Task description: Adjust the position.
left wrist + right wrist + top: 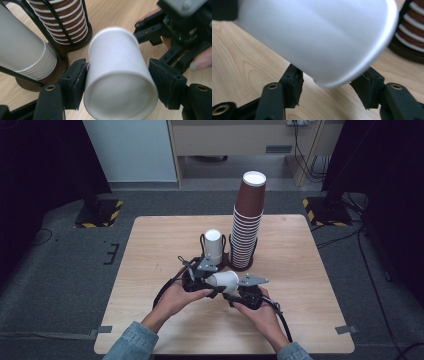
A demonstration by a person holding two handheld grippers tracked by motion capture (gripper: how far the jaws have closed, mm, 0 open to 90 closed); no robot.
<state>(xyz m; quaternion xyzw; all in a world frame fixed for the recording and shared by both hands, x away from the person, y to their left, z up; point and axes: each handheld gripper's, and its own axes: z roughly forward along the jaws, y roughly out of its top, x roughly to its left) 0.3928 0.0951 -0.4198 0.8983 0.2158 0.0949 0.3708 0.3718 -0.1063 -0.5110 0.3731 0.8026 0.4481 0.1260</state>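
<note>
White and smooth, a single paper cup (223, 281) lies tipped on its side between the two hand-held tongs, just above the light wooden worktop (150, 250) near its front middle. It is a plain tapered cup with a rolled rim, matte and unmarked. In the left gripper view its open mouth (120, 98) faces the camera, the inside as bare white as the outside.

Left tongs (202, 287) have their black padded jaws spread on either side of the cup's mouth end; the left pad (74, 82) looks to touch the rim while the other stands a little clear, so they look released rather than clamped. Right tongs (235, 296) also sit with jaws parted, the cup (317, 37) hanging over the gap and its lower rim dipping between the pads (293, 86); I cannot tell if either pad touches it.

Behind the cup, two black wire holders on dark round bases stand side by side on the worktop. One carries a short stack of upside-down white cups (213, 245), the other a tall stack of upside-down brown paper cups (247, 220) with white ribbed rims.
</note>
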